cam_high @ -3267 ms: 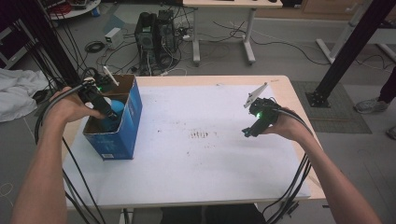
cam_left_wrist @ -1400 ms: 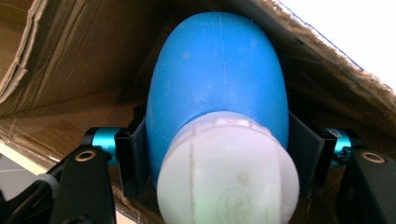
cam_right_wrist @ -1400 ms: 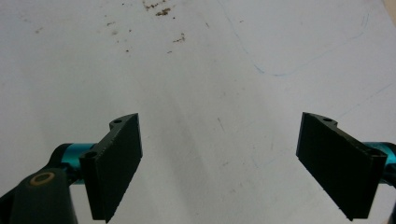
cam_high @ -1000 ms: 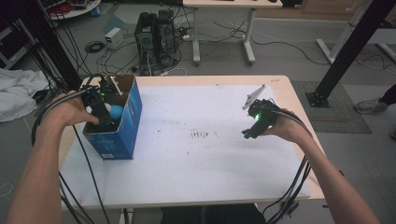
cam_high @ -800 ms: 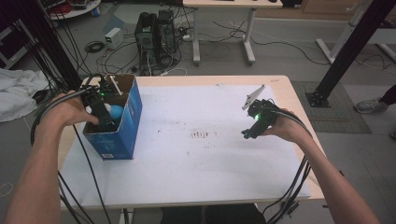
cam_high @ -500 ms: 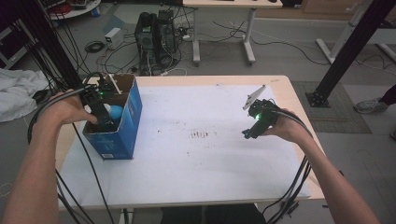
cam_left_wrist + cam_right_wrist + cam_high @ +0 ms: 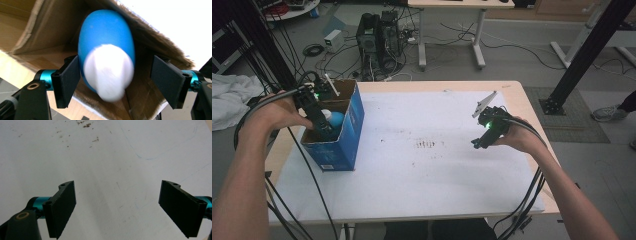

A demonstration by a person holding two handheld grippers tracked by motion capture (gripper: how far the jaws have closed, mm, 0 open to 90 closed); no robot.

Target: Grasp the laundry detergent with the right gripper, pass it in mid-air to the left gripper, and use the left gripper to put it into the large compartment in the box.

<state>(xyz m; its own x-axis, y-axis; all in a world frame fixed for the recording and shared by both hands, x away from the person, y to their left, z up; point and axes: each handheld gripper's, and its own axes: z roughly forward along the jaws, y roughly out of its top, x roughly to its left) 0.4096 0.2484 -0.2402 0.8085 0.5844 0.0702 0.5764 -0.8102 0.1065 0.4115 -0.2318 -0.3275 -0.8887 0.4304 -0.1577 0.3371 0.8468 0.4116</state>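
A blue egg-shaped thing with a white end (image 7: 107, 57) lies inside the blue cardboard box (image 7: 343, 145) at the table's left; it shows there as the blue-and-white thing (image 7: 333, 118). My left gripper (image 7: 325, 131) reaches down into the box. Its jaws have just been opening, and the left gripper (image 7: 116, 65) now stands open around the thing: the left pad is at its side and a gap shows at the right pad. My right gripper (image 7: 476, 144) hovers low over the white table sheet at the right. In its own view the right gripper (image 7: 117, 187) is open with nothing between the jaws.
The box's brown inner walls (image 7: 47, 27) close in around the left gripper. The white sheet (image 7: 427, 170) carries a few brown specks (image 7: 428, 144) at its middle. Cables trail from both hands over the near table edge. Computer towers (image 7: 379, 35) stand on the floor beyond the table.
The left hand has shifted only slightly inside the box over the blue-and-white thing. The right hand has kept still.
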